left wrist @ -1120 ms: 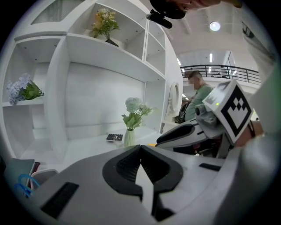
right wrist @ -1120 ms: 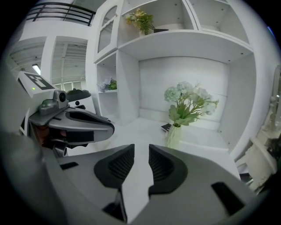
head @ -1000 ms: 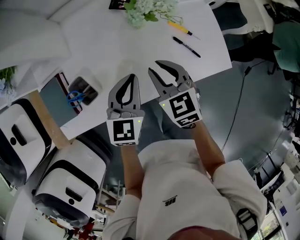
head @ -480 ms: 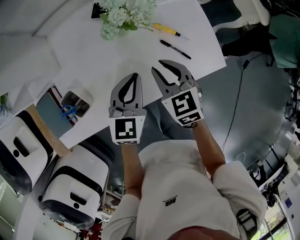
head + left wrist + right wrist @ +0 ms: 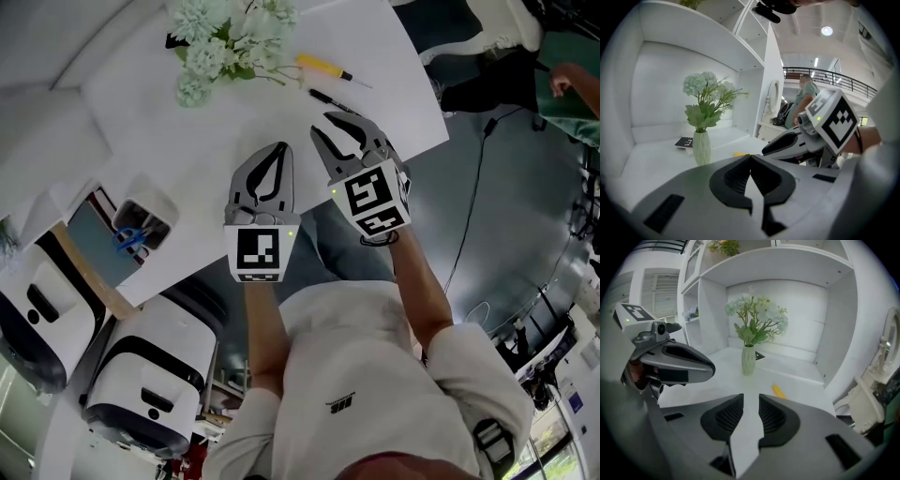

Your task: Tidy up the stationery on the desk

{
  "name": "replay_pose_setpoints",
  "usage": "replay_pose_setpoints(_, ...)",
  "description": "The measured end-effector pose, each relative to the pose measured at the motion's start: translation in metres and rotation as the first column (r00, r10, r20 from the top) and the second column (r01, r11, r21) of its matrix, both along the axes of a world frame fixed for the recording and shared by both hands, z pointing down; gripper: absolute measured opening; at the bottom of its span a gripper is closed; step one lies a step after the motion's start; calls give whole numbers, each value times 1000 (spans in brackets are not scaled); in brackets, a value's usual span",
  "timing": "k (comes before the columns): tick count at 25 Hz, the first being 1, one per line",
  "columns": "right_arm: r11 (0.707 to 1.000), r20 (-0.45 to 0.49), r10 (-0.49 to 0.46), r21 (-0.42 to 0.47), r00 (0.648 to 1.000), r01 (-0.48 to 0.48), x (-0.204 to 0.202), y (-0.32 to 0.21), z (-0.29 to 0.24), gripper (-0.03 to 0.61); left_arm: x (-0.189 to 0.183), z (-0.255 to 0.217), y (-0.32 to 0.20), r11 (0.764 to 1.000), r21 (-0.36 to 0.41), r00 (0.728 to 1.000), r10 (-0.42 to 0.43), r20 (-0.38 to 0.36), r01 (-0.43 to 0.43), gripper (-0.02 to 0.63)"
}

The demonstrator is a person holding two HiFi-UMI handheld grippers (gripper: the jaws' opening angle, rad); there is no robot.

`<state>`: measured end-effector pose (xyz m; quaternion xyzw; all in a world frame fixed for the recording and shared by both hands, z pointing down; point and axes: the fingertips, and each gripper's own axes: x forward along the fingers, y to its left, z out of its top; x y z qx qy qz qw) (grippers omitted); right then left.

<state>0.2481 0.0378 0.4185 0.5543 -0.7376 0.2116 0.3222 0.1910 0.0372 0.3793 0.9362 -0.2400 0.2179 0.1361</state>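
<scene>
A yellow-handled screwdriver (image 5: 321,67) and a black pen (image 5: 325,97) lie on the white desk (image 5: 187,141), just right of a vase of pale flowers (image 5: 225,42). My right gripper (image 5: 323,122) hovers over the pen's near end, open with nothing between its jaws; part of the pen is hidden behind it. In the right gripper view (image 5: 751,397) the yellow handle (image 5: 778,391) lies just ahead. My left gripper (image 5: 279,146) hangs beside it to the left, shut and empty. The left gripper view (image 5: 750,155) shows its tips meeting, with the vase (image 5: 701,146) ahead.
A mesh pen holder (image 5: 141,230) with blue-handled scissors stands at the desk's left edge. A small black card (image 5: 760,356) lies behind the vase (image 5: 748,360). White shelf walls enclose the desk's back. White machines (image 5: 141,384) stand on the floor at the left.
Both grippers have moved forward over the desk toward the pen and screwdriver. The right gripper now covers the near end of the black pen. Jaw states are unchanged.
</scene>
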Motion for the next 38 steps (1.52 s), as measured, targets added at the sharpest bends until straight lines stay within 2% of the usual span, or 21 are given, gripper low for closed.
replay_pose_setpoints(8, 995, -44, -25, -99, 999, 21, 30, -7, 50, 86, 22, 29, -5, 999, -28, 1000, 18, 22, -18, 0)
replay_pose_setpoints(12, 987, -74, -75, -150, 994, 63, 40, -12, 70, 85, 26, 35, -7, 999, -29, 1000, 17, 24, -16, 0)
replay_pose_setpoints(17, 962, -102, -153, -242, 983, 125, 42, -15, 92, 80, 23, 36, -9, 1000, -21, 1000, 9, 24, -8, 0)
replay_pose_setpoints(21, 953, -88, -149, -279, 985, 119, 42, -14, 103, 47, 13, 34, -9, 1000, -21, 1000, -4, 25, 4, 0)
replay_pose_setpoints(25, 959, -61, -130, -261, 990, 110, 36, -14, 99, 44, -2, 30, -10, 1000, -16, 999, -26, 22, 26, 0)
replay_pose_setpoints(29, 977, -44, -109, -189, 993, 99, 15, -13, 76, 43, -23, 20, -12, 998, -7, 998, -56, 16, 56, 0)
replay_pose_setpoints(34, 986, -14, -143, -91, 990, 141, -31, -14, 36, 43, -57, 3, -15, 993, 12, 993, -114, 9, 114, 0)
replay_pose_setpoints(38, 979, 8, -202, -9, 979, 202, -78, -19, 3, 43, -91, -9, -16, 985, 26, 985, -173, 7, 173, 0)
